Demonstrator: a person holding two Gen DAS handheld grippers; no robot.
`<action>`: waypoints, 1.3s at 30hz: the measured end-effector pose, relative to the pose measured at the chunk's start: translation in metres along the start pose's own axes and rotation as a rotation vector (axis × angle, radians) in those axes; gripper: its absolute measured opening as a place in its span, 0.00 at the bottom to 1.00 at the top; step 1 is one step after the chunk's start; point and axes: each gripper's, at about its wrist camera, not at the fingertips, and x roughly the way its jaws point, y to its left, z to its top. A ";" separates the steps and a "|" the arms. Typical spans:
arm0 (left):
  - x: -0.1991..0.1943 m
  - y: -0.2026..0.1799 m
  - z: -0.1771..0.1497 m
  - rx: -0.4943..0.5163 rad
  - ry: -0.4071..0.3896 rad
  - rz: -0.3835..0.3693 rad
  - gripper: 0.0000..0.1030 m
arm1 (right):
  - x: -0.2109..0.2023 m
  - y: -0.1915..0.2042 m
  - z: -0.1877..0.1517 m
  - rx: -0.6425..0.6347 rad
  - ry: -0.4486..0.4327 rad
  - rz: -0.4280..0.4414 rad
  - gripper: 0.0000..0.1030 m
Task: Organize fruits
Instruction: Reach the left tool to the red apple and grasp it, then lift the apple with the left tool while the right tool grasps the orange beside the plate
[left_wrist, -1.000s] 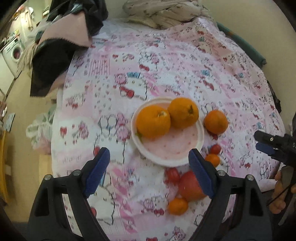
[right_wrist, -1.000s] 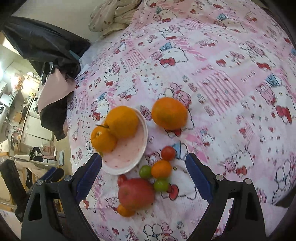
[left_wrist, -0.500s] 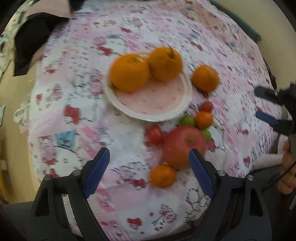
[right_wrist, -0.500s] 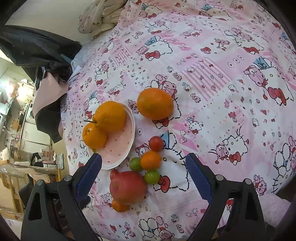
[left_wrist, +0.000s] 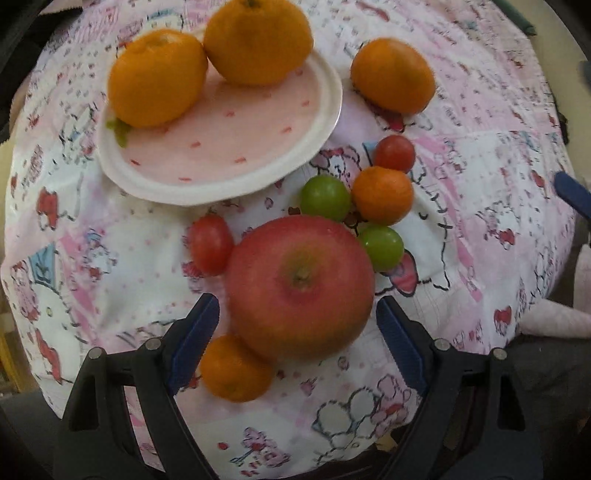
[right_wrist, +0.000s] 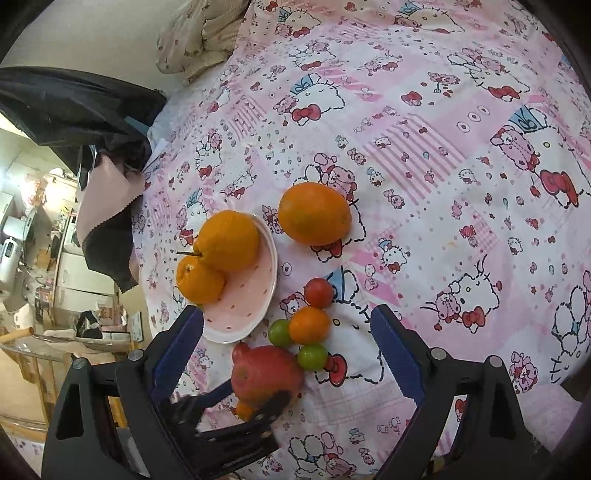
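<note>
A big red apple (left_wrist: 301, 284) lies on the pink cartoon-print bedspread (right_wrist: 424, 147), and my left gripper (left_wrist: 295, 325) hangs straight over it, open, its blue pads flanking the apple's near half without pressing. The right wrist view shows that gripper (right_wrist: 255, 398) astride the apple (right_wrist: 266, 373). Two large oranges (left_wrist: 157, 79) (left_wrist: 258, 40) sit on the pink plate (left_wrist: 325, 122). A third orange (left_wrist: 393, 75) lies beside it. Small mandarins (left_wrist: 382, 195) (left_wrist: 234, 369), red tomatoes (left_wrist: 394, 153) (left_wrist: 210, 249) and green ones (left_wrist: 325, 197) (left_wrist: 382, 247) ring the apple. My right gripper (right_wrist: 286, 317) hovers open above the fruit.
Dark and pink garments (right_wrist: 99, 206) hang over the bed's left edge, and a crumpled blanket (right_wrist: 207, 33) lies at the far end. The bed edge drops off just behind the apple. One right gripper finger (left_wrist: 572, 194) shows at the left wrist view's right side.
My left gripper has come down and toward the near edge, from above the plate to astride the apple, still open. The right gripper has stayed almost still.
</note>
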 end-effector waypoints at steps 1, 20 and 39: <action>0.005 -0.002 0.002 0.001 0.007 0.015 0.82 | 0.000 0.000 0.001 0.003 -0.001 0.003 0.92; -0.050 -0.004 -0.016 0.077 -0.069 0.001 0.78 | 0.003 0.004 0.007 0.003 -0.002 0.005 0.92; -0.094 0.106 0.008 -0.046 -0.169 0.097 0.78 | 0.076 0.008 0.062 -0.090 0.099 -0.201 0.92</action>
